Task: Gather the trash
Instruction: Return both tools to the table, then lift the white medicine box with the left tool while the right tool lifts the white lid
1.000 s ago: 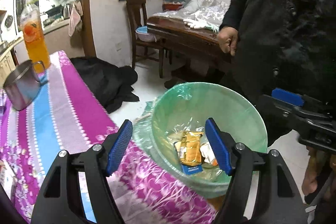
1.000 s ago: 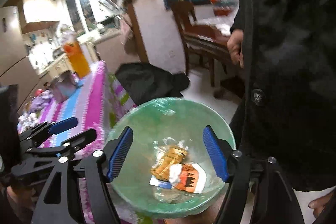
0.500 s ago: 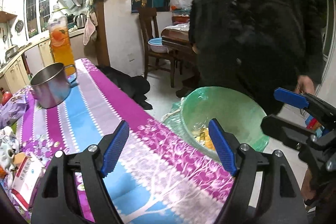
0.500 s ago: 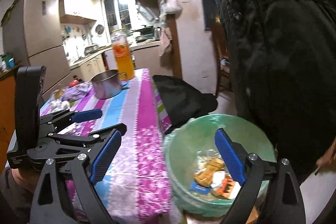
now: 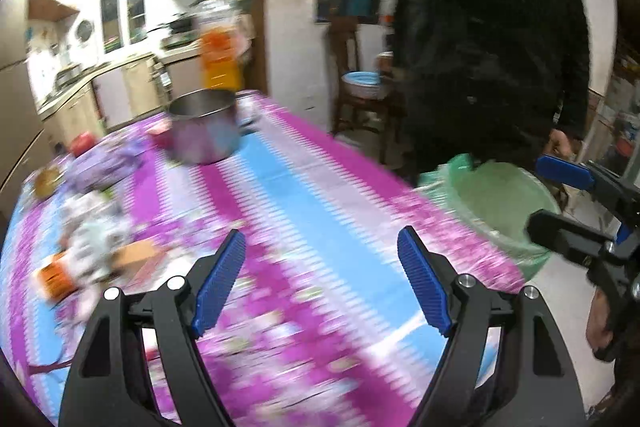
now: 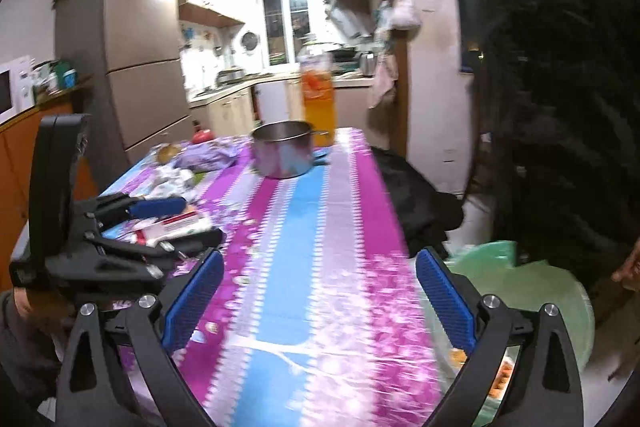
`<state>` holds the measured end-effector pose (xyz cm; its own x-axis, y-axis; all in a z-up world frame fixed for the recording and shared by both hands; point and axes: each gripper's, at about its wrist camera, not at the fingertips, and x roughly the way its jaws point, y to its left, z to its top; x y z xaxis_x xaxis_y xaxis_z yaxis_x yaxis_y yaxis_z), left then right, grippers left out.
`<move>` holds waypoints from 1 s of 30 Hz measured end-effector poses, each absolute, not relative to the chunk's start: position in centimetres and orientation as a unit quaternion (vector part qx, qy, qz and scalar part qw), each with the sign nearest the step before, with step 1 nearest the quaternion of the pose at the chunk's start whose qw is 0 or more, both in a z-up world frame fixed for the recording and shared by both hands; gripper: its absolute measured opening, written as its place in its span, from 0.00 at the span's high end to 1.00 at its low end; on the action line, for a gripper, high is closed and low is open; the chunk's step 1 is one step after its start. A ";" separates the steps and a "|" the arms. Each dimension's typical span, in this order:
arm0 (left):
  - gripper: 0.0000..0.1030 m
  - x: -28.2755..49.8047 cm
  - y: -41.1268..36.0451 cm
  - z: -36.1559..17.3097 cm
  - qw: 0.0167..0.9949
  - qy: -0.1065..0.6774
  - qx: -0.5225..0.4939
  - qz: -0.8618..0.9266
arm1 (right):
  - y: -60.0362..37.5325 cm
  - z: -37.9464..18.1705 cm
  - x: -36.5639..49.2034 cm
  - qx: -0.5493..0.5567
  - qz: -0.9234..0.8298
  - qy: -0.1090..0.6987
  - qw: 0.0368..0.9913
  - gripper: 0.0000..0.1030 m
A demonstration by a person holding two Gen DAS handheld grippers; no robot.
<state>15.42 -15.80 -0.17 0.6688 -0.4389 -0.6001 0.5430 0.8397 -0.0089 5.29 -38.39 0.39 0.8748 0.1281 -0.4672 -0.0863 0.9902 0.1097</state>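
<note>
My left gripper (image 5: 320, 281) is open and empty above the purple and blue tablecloth (image 5: 288, 195). My right gripper (image 6: 318, 301) is open and empty over the table's near end. The green-lined trash bin (image 5: 504, 203) stands off the table's right edge, and it shows low right in the right wrist view (image 6: 532, 291) with wrappers inside. Loose trash lies at the table's left: an orange wrapper (image 5: 54, 279), crumpled white packets (image 5: 92, 235) and a flat white and red box (image 6: 172, 227). The views are blurred.
A steel pot (image 5: 204, 133) and an orange drink bottle (image 5: 220, 55) stand at the table's far end. A purple bag (image 6: 208, 157) and fruit lie at far left. A person in a black coat (image 5: 488, 39) stands beside the bin. A dark bundle (image 6: 412, 207) lies beyond.
Both grippers have swung left, away from the bin and over the table. The bin moved from centre to the right edge of both views. Both stay open and empty.
</note>
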 end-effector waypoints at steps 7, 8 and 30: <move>0.27 20.1 -3.1 -2.0 0.909 0.360 0.077 -0.197 | -33.1 -1.0 8.3 0.040 0.115 0.264 0.957 0.06; 0.27 20.7 -2.3 -2.3 0.908 0.363 0.084 -0.193 | -32.6 -1.2 8.6 0.042 0.120 0.268 0.955 0.06; 0.29 23.6 -8.4 -8.6 0.839 0.399 0.242 -0.279 | -29.2 -5.6 12.6 0.074 0.148 0.313 0.935 0.06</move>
<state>23.59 -8.41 -8.61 0.5265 -0.2750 -0.8044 0.6615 0.7269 0.1845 12.56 -29.19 -5.65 0.7604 0.3233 -0.5632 -0.2314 0.9452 0.2302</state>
